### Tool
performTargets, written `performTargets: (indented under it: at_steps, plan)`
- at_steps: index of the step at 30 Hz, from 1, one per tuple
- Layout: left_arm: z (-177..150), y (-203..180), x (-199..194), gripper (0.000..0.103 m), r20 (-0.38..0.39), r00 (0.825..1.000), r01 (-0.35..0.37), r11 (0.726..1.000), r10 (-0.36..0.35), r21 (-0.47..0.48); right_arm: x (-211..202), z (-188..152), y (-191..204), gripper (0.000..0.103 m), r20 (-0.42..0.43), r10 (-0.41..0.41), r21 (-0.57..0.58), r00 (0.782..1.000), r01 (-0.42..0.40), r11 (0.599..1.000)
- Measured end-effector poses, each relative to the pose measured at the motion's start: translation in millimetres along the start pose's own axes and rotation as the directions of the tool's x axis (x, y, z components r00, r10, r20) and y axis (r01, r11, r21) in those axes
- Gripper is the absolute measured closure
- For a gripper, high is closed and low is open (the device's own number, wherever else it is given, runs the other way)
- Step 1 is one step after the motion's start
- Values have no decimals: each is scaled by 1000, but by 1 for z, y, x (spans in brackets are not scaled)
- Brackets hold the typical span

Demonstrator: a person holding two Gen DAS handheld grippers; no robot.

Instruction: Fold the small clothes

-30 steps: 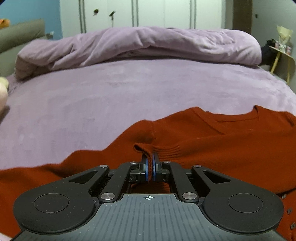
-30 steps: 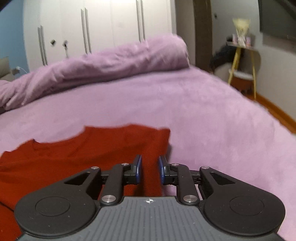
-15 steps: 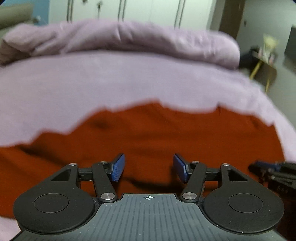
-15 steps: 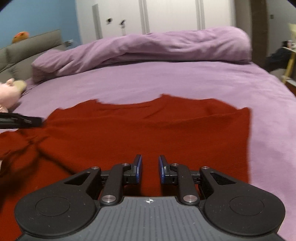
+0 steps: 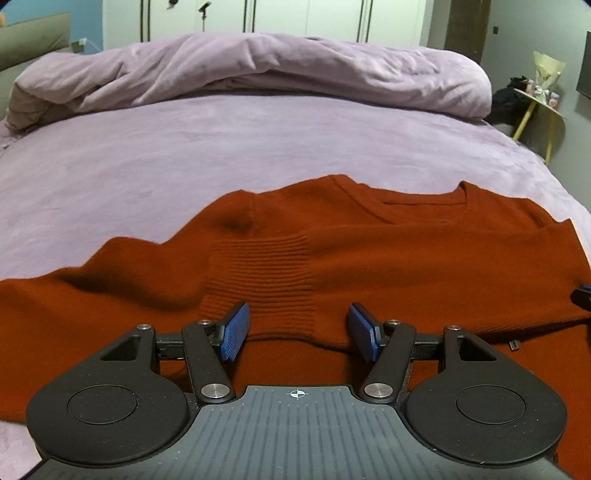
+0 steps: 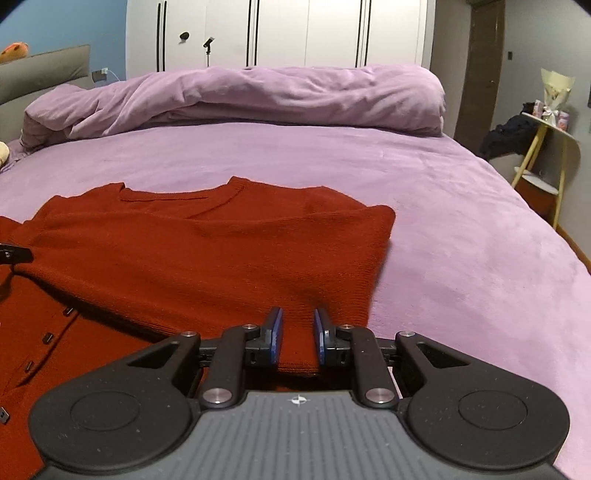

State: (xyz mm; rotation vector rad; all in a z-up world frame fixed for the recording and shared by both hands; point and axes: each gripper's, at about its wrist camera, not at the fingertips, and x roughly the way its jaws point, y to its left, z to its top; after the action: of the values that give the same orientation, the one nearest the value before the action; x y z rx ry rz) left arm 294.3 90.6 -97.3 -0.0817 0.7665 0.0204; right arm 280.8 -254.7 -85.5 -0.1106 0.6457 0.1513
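A rust-red knit cardigan (image 5: 388, 251) lies on the purple bed (image 5: 221, 147), its sleeves folded across the body. The ribbed cuff (image 5: 258, 269) of the left sleeve lies flat just ahead of my left gripper (image 5: 299, 332), which is open wide and empty above it. In the right wrist view the cardigan (image 6: 207, 251) fills the lower left, with small dark buttons (image 6: 48, 336) along its front. My right gripper (image 6: 297, 334) is partly open, with a strip of the cardigan's near right edge between its fingers, not clamped.
A rolled purple duvet (image 5: 258, 74) lies across the far side of the bed. White wardrobes (image 6: 280, 33) stand behind it. A yellow-legged side table (image 6: 546, 147) with small items stands off the right edge. A grey headboard (image 6: 44, 74) is at the left.
My left gripper let go of the sleeve cuff, opened wide and drew back; the cuff now lies flat on the body. My right gripper swung left over the cardigan, gap unchanged.
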Motion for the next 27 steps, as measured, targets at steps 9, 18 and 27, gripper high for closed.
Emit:
performTargets:
  at_steps: [9,18,27]
  plan:
    - [1,6,-3,30,-55,998,-6,994,0,-110,3,11,51,86,-57,83,4,995,-83,997]
    - [-3,13,-3,24,-57,998,-12,994,5,-110,-4,-6,7,87,-10,-67,25,998,68,997]
    - [-13,50,-38,22,-53,998,30,970,-44,-243,-49,-17,22,73,-51,25,183,998,-16,983]
